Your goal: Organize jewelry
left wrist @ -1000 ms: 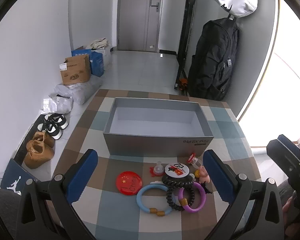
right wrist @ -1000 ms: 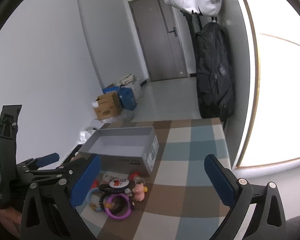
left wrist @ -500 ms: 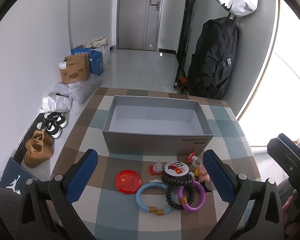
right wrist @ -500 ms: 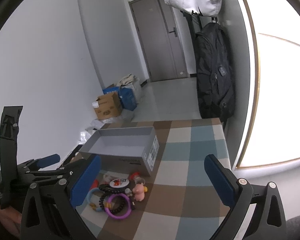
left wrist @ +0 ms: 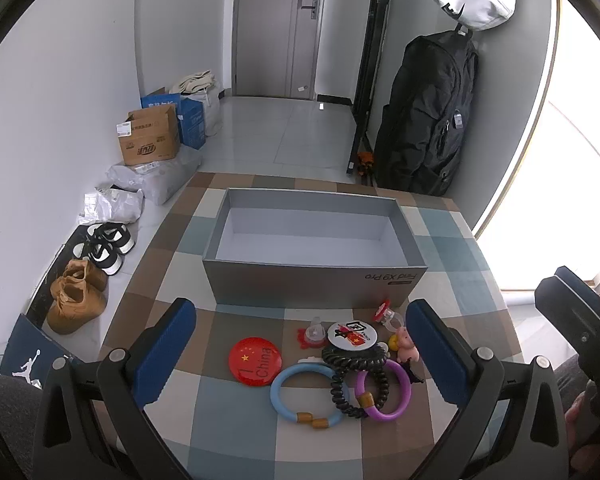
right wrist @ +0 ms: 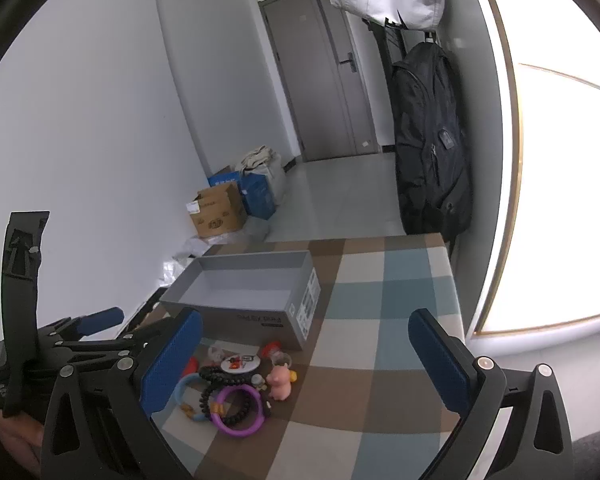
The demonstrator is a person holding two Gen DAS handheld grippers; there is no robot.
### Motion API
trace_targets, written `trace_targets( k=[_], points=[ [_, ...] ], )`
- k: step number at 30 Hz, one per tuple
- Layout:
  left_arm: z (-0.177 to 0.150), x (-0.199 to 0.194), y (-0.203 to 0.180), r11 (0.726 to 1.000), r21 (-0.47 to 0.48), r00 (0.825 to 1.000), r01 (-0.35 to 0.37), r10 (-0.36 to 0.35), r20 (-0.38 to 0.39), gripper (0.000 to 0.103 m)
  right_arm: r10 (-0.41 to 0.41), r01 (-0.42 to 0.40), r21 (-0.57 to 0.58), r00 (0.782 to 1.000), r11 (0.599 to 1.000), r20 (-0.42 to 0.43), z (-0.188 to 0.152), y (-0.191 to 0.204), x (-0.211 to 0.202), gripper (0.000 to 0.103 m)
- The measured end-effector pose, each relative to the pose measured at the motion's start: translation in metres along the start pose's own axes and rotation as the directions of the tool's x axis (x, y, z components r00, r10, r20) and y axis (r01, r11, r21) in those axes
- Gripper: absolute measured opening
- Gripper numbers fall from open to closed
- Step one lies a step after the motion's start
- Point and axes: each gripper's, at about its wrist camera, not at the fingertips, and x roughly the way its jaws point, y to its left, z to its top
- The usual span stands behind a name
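An open, empty grey box (left wrist: 316, 284) (right wrist: 260, 322) stands on the checked tabletop. In front of it lies a pile: a red badge (left wrist: 254, 358), a blue bracelet (left wrist: 306, 394), a purple bracelet (left wrist: 384, 388) (right wrist: 240, 412), a black coiled band (left wrist: 352, 364), a white round badge (left wrist: 351, 334) and a pink pig figure (left wrist: 406, 346) (right wrist: 281, 384). My left gripper (left wrist: 300, 344) is open and empty, held above the pile. My right gripper (right wrist: 306, 364) is open and empty, right of the pile and above the table.
The checked table (left wrist: 172, 256) ends close on the left, with shoes (left wrist: 76, 296) and cardboard boxes (left wrist: 150, 140) on the floor beyond. A black backpack (left wrist: 428, 120) hangs at the far right by a bright window (right wrist: 560, 200).
The left wrist view has drifted slightly, so the box and pile sit a little higher in it. Both grippers stay open and empty.
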Motion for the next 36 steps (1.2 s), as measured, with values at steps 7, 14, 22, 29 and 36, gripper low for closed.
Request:
trace_targets(
  k=[7, 14, 22, 29, 36],
  points=[
    [0.0, 0.002, -0.003, 1.0, -0.001, 1.0, 0.002, -0.002, -0.001, 0.102, 0.001, -0.001, -0.002, 1.0, 1.0, -0.002, -0.001, 0.001, -0.001, 0.103],
    [-0.001, 0.005, -0.006, 1.0, -0.003, 1.0, 0.004, -0.004, 0.0, 0.102, 0.001, -0.001, -0.003, 1.0, 1.0, -0.002, -0.001, 0.002, -0.001, 0.103],
    [-0.002, 0.004, -0.006, 1.0, -0.004, 1.0, 0.009, -0.009, -0.002, 0.102, 0.004, -0.004, -0.001, 1.0, 1.0, -0.012, -0.002, 0.004, 0.001, 0.103],
    [-0.002, 0.002, 0.0, 0.999, -0.013, 0.999, 0.035, -0.035, -0.018, 0.102, 0.022, -0.022, 0.002, 0.999, 1.0, -0.04, -0.003, 0.005, 0.007, 0.103],
    [-0.002, 0.004, 0.012, 0.997, -0.036, 0.997, 0.061, -0.063, -0.053, 0.102, 0.061, -0.061, -0.001, 0.99, 0.998, -0.13, -0.012, 0.009, 0.021, 0.103]
  ],
)
